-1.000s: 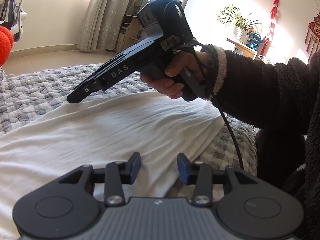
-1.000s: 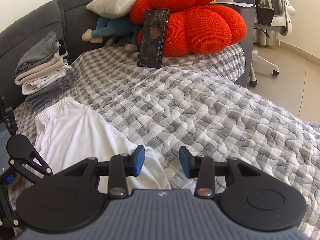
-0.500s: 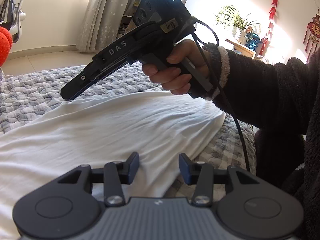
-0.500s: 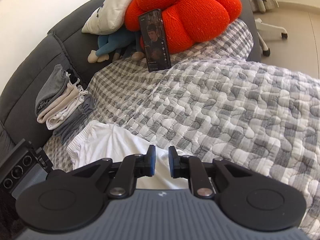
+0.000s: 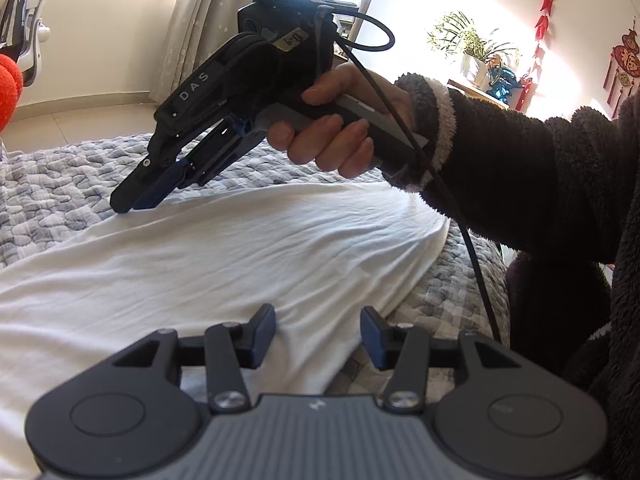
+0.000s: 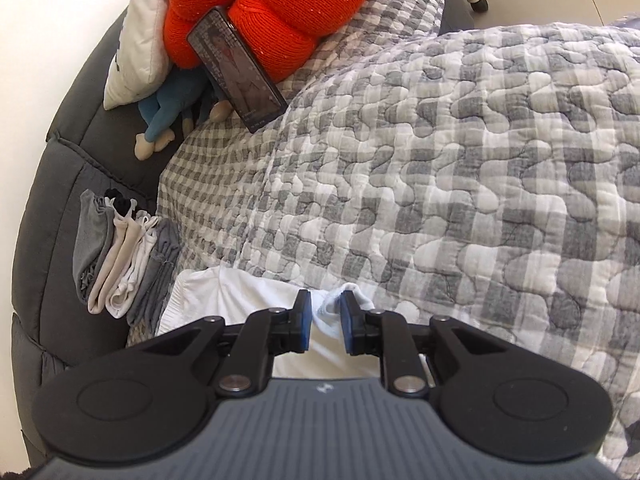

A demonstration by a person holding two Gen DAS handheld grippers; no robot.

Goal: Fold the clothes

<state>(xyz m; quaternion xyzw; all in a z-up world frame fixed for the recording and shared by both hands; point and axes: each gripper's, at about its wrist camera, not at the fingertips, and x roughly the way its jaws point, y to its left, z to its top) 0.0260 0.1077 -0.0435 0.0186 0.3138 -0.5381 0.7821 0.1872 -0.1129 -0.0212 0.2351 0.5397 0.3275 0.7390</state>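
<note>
- The white cotton garment (image 5: 224, 264) lies spread flat on the grey-and-white checked quilted bedspread (image 6: 460, 168); every place below is told from this garment.
- Nearest, the left tongs (image 5: 318, 334) hang over the garment's near edge, blue pads spread and opening, nothing between them. The device's grey body cuts off the cloth under it.
- The right tongs (image 6: 325, 320) are at the garment's far corner. A puckered tip of white cloth stands between the blue pads, which are opening; whether the pads press it is hard to make out, as a narrow gap shows on each side.
- The left view alone shows the right tongs from the side, tips down at the garment's far edge, with the person's right hand (image 5: 340, 136) on the grip, a dark fleece sleeve (image 5: 520, 184) and a black cable (image 5: 452, 200) crossing the garment's right end.
- The right view alone shows a stack of folded grey and cream clothes (image 6: 120, 264) just beside the garment's waistband.
- Farther off, a black phone (image 6: 236, 76) leans on a red knitted cushion (image 6: 256, 4), half hiding a blue soft toy (image 6: 168, 116).
</note>
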